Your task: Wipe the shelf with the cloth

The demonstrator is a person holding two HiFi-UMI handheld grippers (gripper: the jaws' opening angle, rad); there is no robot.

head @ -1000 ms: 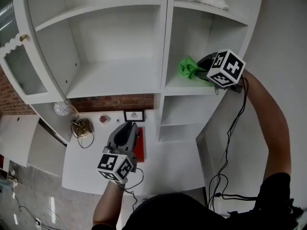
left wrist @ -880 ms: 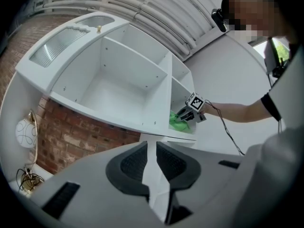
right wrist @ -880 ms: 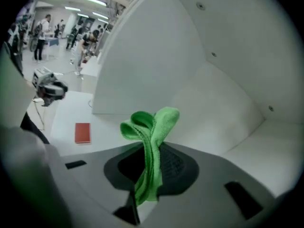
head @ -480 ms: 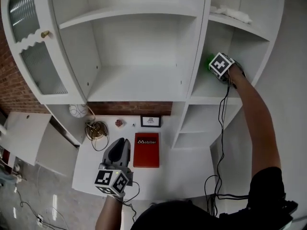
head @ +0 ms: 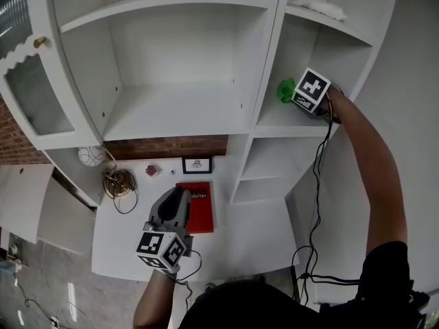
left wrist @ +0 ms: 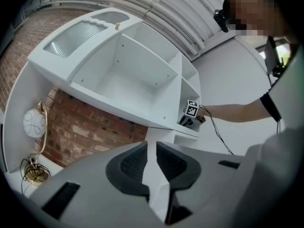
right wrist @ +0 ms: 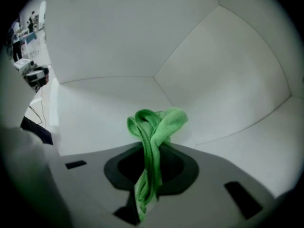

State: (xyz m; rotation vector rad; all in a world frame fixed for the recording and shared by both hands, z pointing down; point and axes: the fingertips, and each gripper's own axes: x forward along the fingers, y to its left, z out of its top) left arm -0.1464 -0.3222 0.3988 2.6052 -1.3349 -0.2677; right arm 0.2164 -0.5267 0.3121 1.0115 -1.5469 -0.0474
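Observation:
A green cloth [head: 285, 90] [right wrist: 154, 132] is bunched inside the narrow right-hand compartment of the white shelf unit [head: 288, 123]. My right gripper [head: 291, 96] [right wrist: 151, 167] is shut on the cloth, which sticks out past the jaws toward the compartment's back corner. The cloth hangs just above the shelf board; I cannot tell if it touches. My left gripper [head: 176, 199] [left wrist: 151, 161] hangs low over the white table, shut with nothing between its jaws.
A red book [head: 197, 207] lies on the white table [head: 254, 238] under the left gripper. A small framed picture [head: 196, 164], a coiled wire ornament [head: 118, 182] and a white ball [head: 88, 155] stand by the brick wall. A glass cabinet door [head: 31, 81] hangs open at left. White cloth [head: 317, 5] lies on an upper shelf.
The right gripper has come back out and left a little, so the green cloth shows again beside the marker cube. The left gripper stays low over the table.

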